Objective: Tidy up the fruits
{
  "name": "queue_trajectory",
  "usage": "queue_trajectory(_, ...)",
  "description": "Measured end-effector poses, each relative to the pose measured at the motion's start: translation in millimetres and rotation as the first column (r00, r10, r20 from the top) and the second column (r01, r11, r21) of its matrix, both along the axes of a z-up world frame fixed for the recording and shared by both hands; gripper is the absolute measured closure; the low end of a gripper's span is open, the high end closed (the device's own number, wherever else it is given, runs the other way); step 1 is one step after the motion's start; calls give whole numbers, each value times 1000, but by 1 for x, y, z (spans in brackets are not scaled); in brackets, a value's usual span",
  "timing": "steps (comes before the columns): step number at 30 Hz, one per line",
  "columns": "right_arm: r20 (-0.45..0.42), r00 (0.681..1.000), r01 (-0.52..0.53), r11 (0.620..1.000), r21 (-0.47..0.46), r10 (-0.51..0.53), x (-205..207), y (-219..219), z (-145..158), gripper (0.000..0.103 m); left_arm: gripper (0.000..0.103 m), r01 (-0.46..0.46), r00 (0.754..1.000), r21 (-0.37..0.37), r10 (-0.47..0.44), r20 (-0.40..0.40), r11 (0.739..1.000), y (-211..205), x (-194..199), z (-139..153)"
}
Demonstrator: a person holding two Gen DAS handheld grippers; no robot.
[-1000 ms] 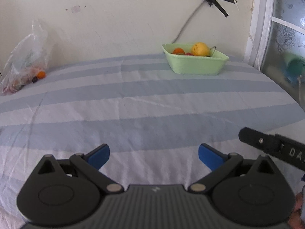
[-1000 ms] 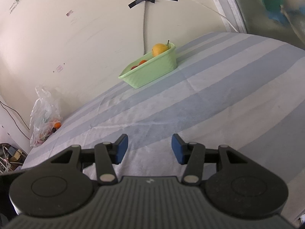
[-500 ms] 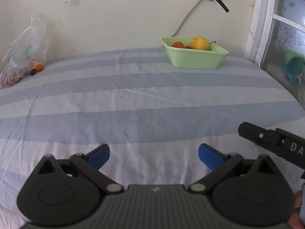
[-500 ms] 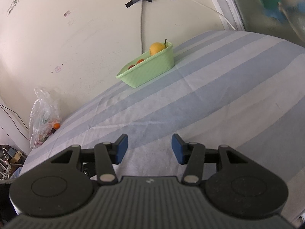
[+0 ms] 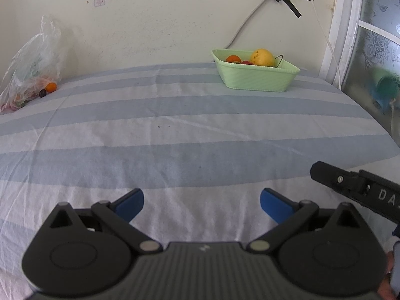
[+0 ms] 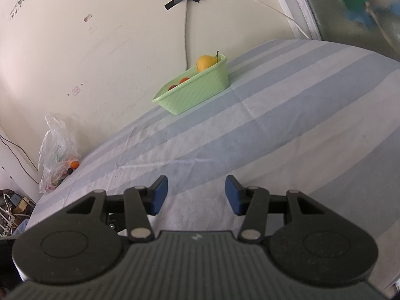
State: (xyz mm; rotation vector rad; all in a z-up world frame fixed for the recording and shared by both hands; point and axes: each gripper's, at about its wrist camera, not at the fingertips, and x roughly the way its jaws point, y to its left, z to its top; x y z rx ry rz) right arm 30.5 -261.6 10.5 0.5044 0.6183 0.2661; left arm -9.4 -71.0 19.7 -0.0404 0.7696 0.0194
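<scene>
Hovering over the near end of the striped sheet [image 5: 175, 130], the left gripper [image 5: 201, 201] and right gripper [image 6: 196, 195] both gape wide, empty; far right by the wall sits the green basket [image 5: 255, 77] with a yellow fruit [image 5: 262, 57], far left a fruit bag [image 5: 30, 75]

A basket [image 5: 257, 77] sits on the far side of the bed [image 5: 175, 150], close to the wall [image 5: 150, 25]. In the basket lie a big round fruit [image 5: 262, 57] and, to its left, a small round fruit [image 5: 233, 58]. Far off to the left, at the bed's edge by the wall, stands a plastic bag [image 5: 30, 70] with small fruits in it. A cable [image 5: 246, 22] hangs down the wall behind the basket. A window [image 5: 375, 37] is to the right of the bed.
</scene>
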Motion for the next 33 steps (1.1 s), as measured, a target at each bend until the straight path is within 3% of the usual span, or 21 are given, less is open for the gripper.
queue_trajectory(33, -2, 1000, 1, 1000, 2, -1, 0, 0, -1, 49, 0, -14, 1000, 13, 14, 1, 1000, 0, -2, -2)
